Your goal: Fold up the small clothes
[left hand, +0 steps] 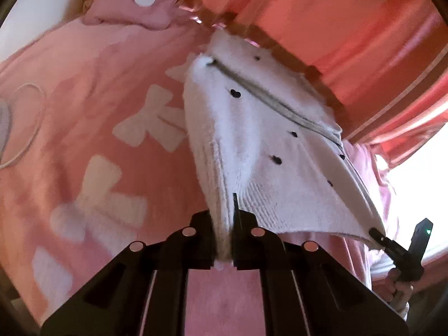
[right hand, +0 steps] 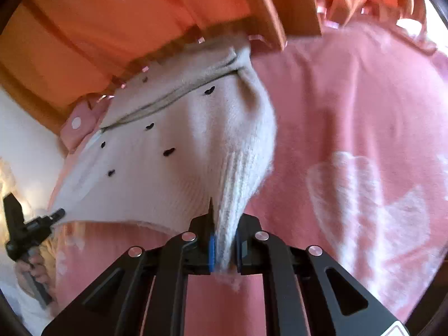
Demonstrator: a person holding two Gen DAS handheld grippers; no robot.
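Observation:
A small white fuzzy knit garment [left hand: 260,145] with black heart dots and a grey trim line hangs stretched between my two grippers above a pink bed. My left gripper [left hand: 224,240] is shut on one ribbed hem corner. My right gripper [right hand: 224,246] is shut on the other ribbed hem corner of the garment [right hand: 173,151]. The right gripper also shows at the lower right of the left wrist view [left hand: 376,236], and the left gripper at the lower left of the right wrist view [right hand: 57,214]. The garment's far end rests near the bed's edge.
A pink blanket [left hand: 84,145] with white bow shapes covers the bed under the garment; it also shows in the right wrist view [right hand: 350,128]. A pink pillow [left hand: 131,5] with a white dot lies at the far end. Orange-red curtains [left hand: 350,28] hang behind.

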